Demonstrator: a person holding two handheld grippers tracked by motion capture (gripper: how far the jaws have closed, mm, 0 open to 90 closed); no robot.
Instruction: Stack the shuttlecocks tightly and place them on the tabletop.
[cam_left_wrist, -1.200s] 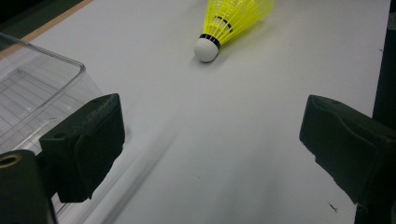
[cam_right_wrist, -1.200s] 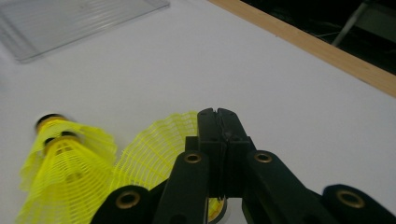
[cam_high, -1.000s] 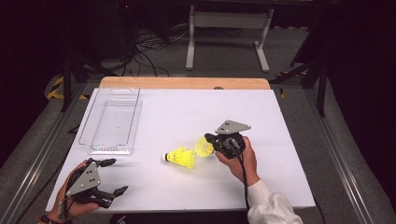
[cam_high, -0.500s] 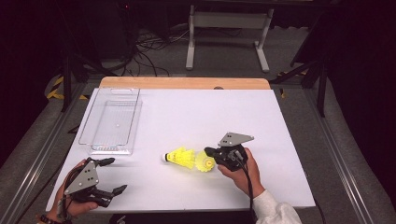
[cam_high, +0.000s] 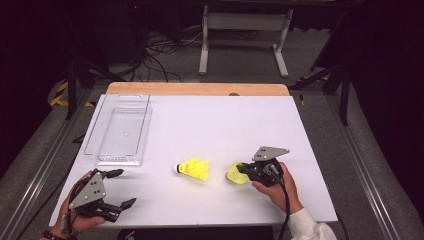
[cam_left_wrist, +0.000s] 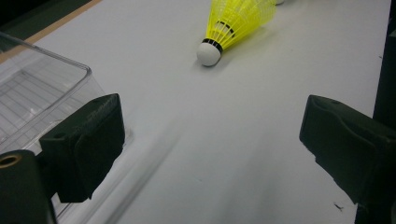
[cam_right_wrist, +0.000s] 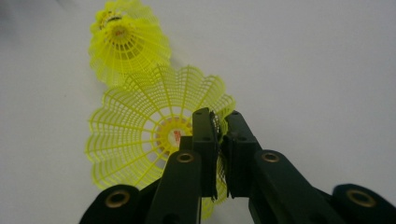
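The yellow plastic mesh-skirted shuttlecock (cam_high: 234, 173), pinched by its thin rim in the right claw (cam_high: 242, 170) low over the white counter (cam_high: 210, 125), could slip out as those jaws have just been easing apart, having come down from higher up beside the second yellow shuttlecock (cam_high: 192, 169); the left claw (cam_high: 119, 188) is spread, idle.

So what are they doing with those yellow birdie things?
A person works at a white table with a gripper in each hand. The right gripper pinches the skirt of one yellow shuttlecock down near the table, its jaws just starting to open. A second shuttlecock lies on its side beside it. The left gripper rests wide open near a clear tray.
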